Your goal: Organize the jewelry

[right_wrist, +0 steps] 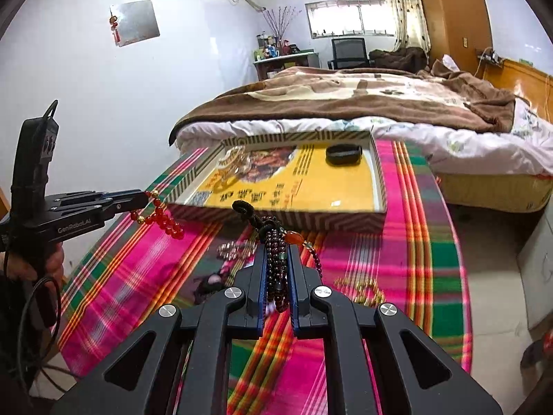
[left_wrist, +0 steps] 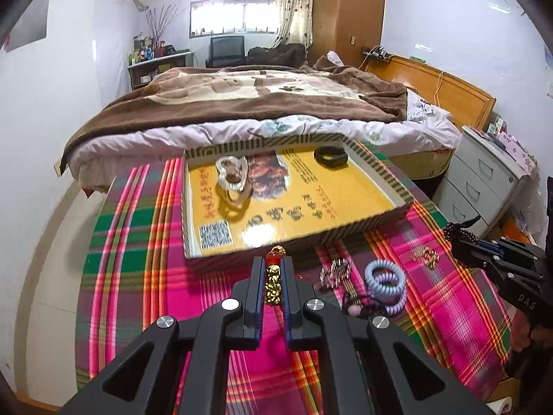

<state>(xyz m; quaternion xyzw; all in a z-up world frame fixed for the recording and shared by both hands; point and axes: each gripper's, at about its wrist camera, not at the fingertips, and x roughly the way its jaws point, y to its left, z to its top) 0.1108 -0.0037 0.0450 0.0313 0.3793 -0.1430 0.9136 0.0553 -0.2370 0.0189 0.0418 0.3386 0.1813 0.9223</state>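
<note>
A string of round red and gold beads (left_wrist: 274,276) is pinched in the left gripper (left_wrist: 273,266), and a dark garnet-coloured bead strand (right_wrist: 276,263) is clamped in the right gripper (right_wrist: 276,259). Both are held above the plaid cloth (left_wrist: 138,259), near the shallow striped-rimmed tray (left_wrist: 345,186).

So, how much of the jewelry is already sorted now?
Done: a black bangle and pale bracelets lie in the tray. In hand: left tongs hold a red bead bracelet, right tongs a dark bead string. Left on the cloth: spiral hair ties, gold pieces, silver pieces.
</note>
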